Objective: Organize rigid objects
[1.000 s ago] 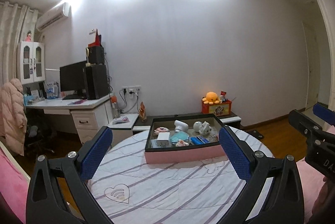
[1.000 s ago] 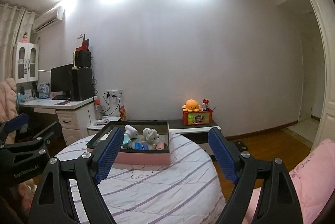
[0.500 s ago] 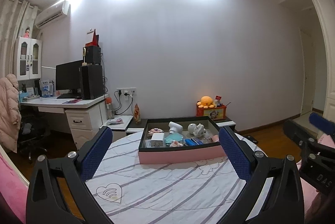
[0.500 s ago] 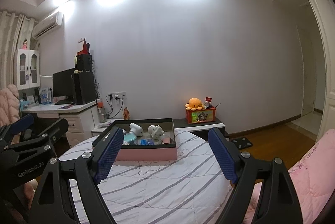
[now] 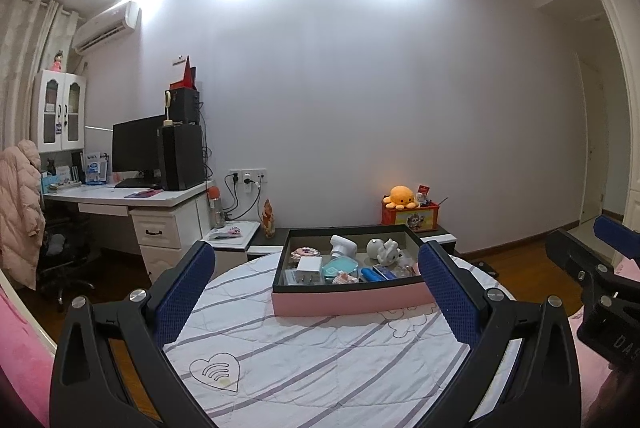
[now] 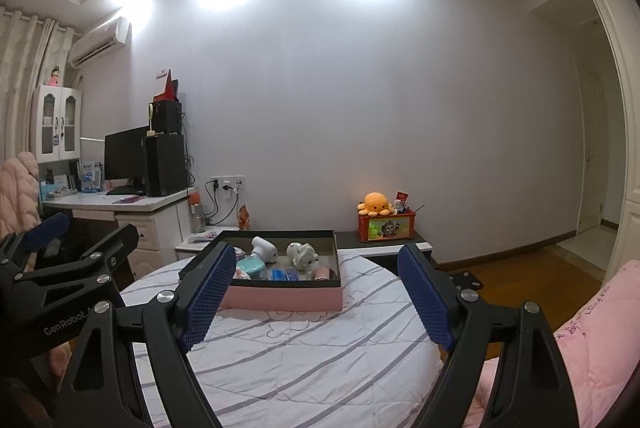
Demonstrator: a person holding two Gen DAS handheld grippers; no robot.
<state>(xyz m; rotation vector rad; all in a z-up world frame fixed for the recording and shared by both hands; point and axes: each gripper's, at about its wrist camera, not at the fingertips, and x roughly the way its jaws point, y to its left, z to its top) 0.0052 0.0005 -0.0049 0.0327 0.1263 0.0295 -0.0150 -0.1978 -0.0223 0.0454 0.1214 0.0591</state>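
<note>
A pink box with a black rim (image 5: pixel 348 302) (image 6: pixel 280 300) sits at the far side of a round table with a striped white cloth (image 5: pixel 320 360) (image 6: pixel 304 356). It holds several small items: a white charger (image 5: pixel 309 268), a teal case (image 5: pixel 336 268), a white nozzle-shaped thing (image 5: pixel 343 246) (image 6: pixel 264 249), a white figurine (image 5: pixel 383 250) (image 6: pixel 301 255), a blue item (image 5: pixel 372 274). My left gripper (image 5: pixel 316 292) is open and empty, short of the box. My right gripper (image 6: pixel 316 298) is open and empty, also short of it.
A white desk (image 5: pixel 132 198) with monitor and speakers stands at the back left. A low cabinet holds an orange plush octopus (image 5: pixel 401 197) on a red box. A pink jacket (image 5: pixel 20 212) hangs at the left. Pink bedding (image 6: pixel 592 340) lies at the right.
Both cameras have tilted a little, so the box and table shift slightly in view. Both grippers stay open and empty.
</note>
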